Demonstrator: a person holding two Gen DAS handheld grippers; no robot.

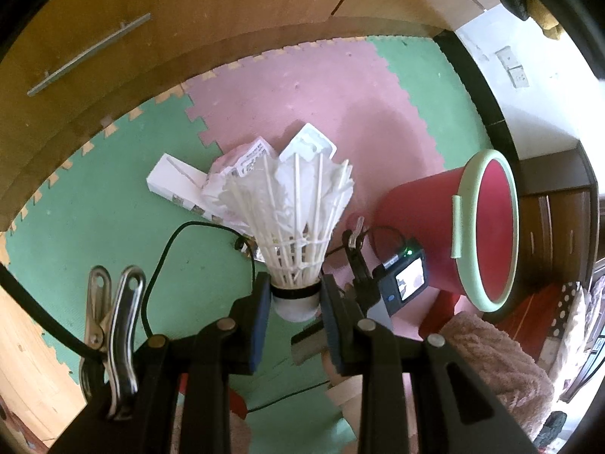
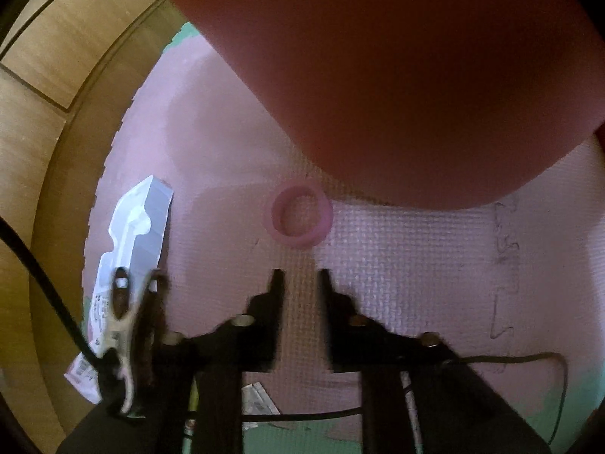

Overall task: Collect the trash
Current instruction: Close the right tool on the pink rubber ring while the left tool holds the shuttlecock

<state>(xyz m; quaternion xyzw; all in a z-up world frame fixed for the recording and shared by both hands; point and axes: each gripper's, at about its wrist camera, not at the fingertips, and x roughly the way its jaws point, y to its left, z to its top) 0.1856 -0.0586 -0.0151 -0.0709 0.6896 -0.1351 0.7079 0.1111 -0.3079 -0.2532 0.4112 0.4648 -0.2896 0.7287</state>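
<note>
The left tongs [image 1: 295,295] are clamped on the cork base of a white feathered shuttlecock [image 1: 295,223], held upright for carrying to the red plastic bin with a pale-green rim [image 1: 487,227] nearby. The right tongs [image 2: 300,283] stand apart and empty just short of a small pink rubber ring [image 2: 301,215] on the pink foam floor mat [image 2: 416,265], lined up to pick it.

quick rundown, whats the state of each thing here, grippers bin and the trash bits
left gripper: shut on the shuttlecock's cork base
shuttlecock: held, feathers pointing away from the camera
red bin: tipped toward the camera, mouth open
right gripper: open, nothing between the jaws
pink ring: loose on the pink mat, ahead of the right gripper
</note>
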